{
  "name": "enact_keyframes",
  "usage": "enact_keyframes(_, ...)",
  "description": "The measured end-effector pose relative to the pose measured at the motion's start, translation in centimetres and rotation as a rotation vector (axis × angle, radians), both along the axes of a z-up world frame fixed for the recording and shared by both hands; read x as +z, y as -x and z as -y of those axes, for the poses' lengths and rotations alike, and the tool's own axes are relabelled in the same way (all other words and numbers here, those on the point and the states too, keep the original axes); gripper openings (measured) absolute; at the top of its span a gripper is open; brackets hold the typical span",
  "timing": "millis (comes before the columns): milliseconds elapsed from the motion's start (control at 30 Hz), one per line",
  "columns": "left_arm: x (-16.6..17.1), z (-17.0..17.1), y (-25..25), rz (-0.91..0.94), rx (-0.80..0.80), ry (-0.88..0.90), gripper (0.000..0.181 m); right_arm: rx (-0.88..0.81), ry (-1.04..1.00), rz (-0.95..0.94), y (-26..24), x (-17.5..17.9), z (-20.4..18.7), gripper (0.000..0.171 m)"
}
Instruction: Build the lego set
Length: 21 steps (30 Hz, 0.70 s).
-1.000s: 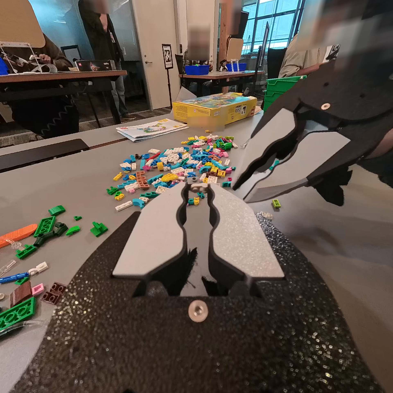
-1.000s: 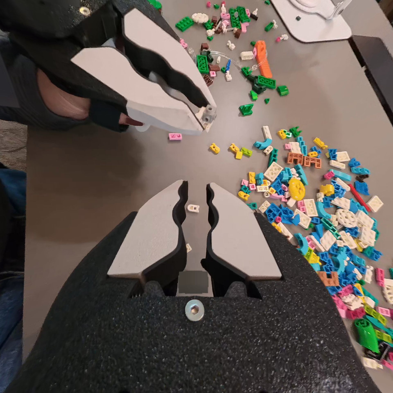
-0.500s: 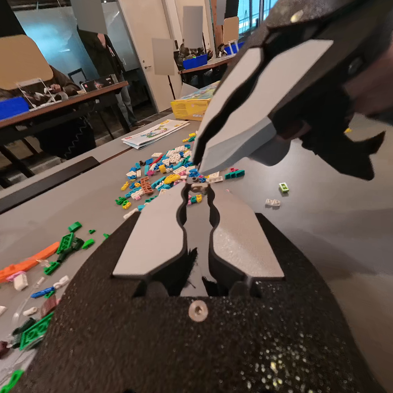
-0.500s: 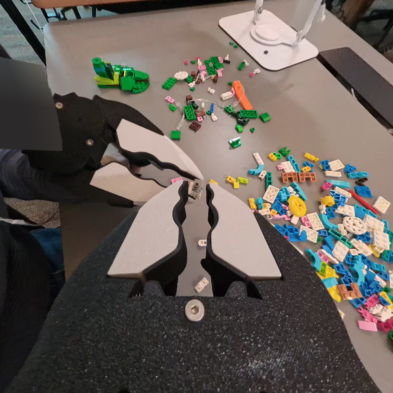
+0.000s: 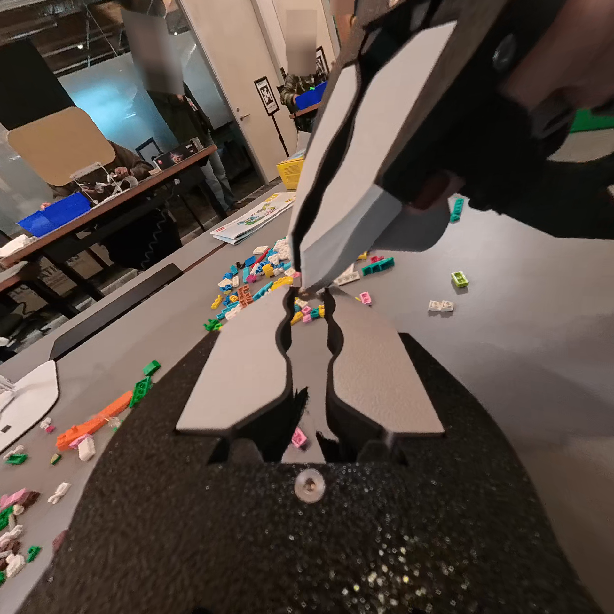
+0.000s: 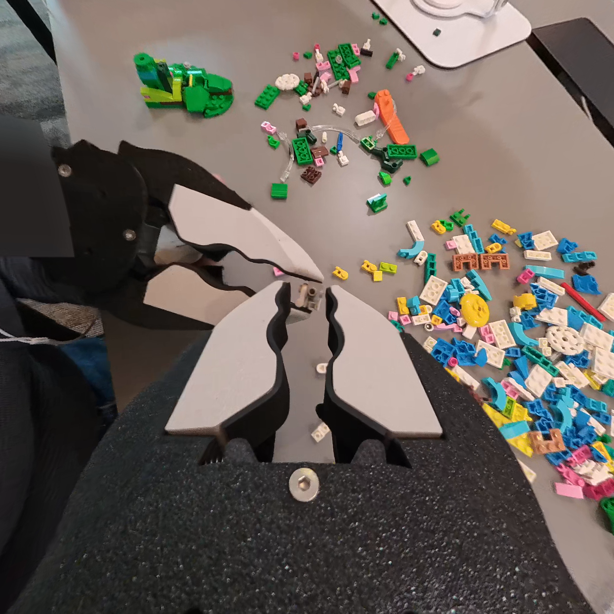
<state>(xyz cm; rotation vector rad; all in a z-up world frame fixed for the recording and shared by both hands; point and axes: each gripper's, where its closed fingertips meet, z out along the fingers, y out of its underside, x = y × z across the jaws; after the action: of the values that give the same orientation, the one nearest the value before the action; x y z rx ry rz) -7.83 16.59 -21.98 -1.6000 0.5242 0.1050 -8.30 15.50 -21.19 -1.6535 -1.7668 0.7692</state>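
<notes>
My left gripper (image 5: 307, 292) is shut on a small grey and white lego piece (image 6: 310, 297), held above the grey table (image 6: 481, 172). In the right wrist view its fingers (image 6: 239, 232) reach in from the left. My right gripper (image 6: 305, 292) is narrowly open, its tips on either side of that piece; I cannot tell if they touch it. In the left wrist view the right gripper (image 5: 304, 282) comes down from the upper right, tips meeting the left gripper's tips. A green partial build (image 6: 186, 86) stands at the far left of the table.
A big pile of loose coloured bricks (image 6: 531, 332) lies to the right. Green and brown pieces (image 6: 332, 133) and an orange separator (image 6: 390, 116) lie farther off. A white stand base (image 6: 465, 36), an instruction booklet (image 5: 255, 219) and a yellow box (image 5: 290, 172) sit at the edges. People work at other tables. Only a small space, under 4 cm, lies between the two pairs of fingers. Both grippers' tips are roughly 30 cm from the green partial build (image 6: 186, 86).
My right gripper has lifted from over the table and swung to the left gripper's tips, now straddling the held piece. The left gripper has kept its hold throughout.
</notes>
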Motion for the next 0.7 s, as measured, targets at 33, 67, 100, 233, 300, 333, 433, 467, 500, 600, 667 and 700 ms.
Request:
enact_keyframes(33,0.1,0.0,-0.1,-0.012,0.002,-0.009,0.016,-0.010,-0.013,0.020,-0.1,-0.2,-0.2,0.020)
enact_keyframes(67,0.1,0.1,-0.1,-0.024,0.004,-0.016,0.016,-0.018,-0.023,0.039,-0.2,-0.4,-0.3,0.020)
enact_keyframes(100,0.0,0.0,-0.1,-0.037,0.007,-0.013,0.016,-0.021,-0.024,0.052,-0.2,-0.4,-0.3,0.020)
enact_keyframes(233,0.2,0.1,-0.2,-0.077,0.018,-0.032,0.016,-0.031,-0.027,0.083,-0.2,-0.5,-0.2,0.019)
enact_keyframes(300,0.3,0.2,-0.3,-0.112,0.024,-0.049,0.016,-0.026,-0.019,0.100,-0.2,-0.6,-0.1,0.018)
enact_keyframes(333,0.4,0.2,-0.4,-0.132,0.026,-0.058,0.016,-0.022,-0.014,0.111,-0.2,-0.7,0.1,0.017)
enact_keyframes(433,0.3,0.2,-0.5,-0.184,0.036,-0.067,0.016,-0.011,-0.021,0.143,-0.3,-1.0,0.1,0.016)
enact_keyframes(467,0.3,0.2,-0.5,-0.175,0.029,-0.065,0.017,-0.004,-0.022,0.147,-0.3,-1.0,0.1,0.016)
enact_keyframes(500,0.4,0.2,-0.6,-0.160,0.020,-0.067,0.017,0.006,-0.024,0.145,-0.4,-0.9,0.1,0.015)
enact_keyframes(600,0.1,0.1,-1.1,-0.072,-0.044,-0.035,0.025,0.061,-0.086,0.149,-0.9,-0.6,-0.4,0.015)
enact_keyframes(667,-0.4,0.1,-1.6,-0.011,-0.110,0.015,0.039,0.146,-0.141,0.174,-1.7,-0.7,-0.6,0.015)
enact_keyframes(700,-0.7,0.0,-1.6,0.006,-0.135,0.038,0.044,0.219,-0.168,0.191,-2.2,-1.0,-0.3,0.015)
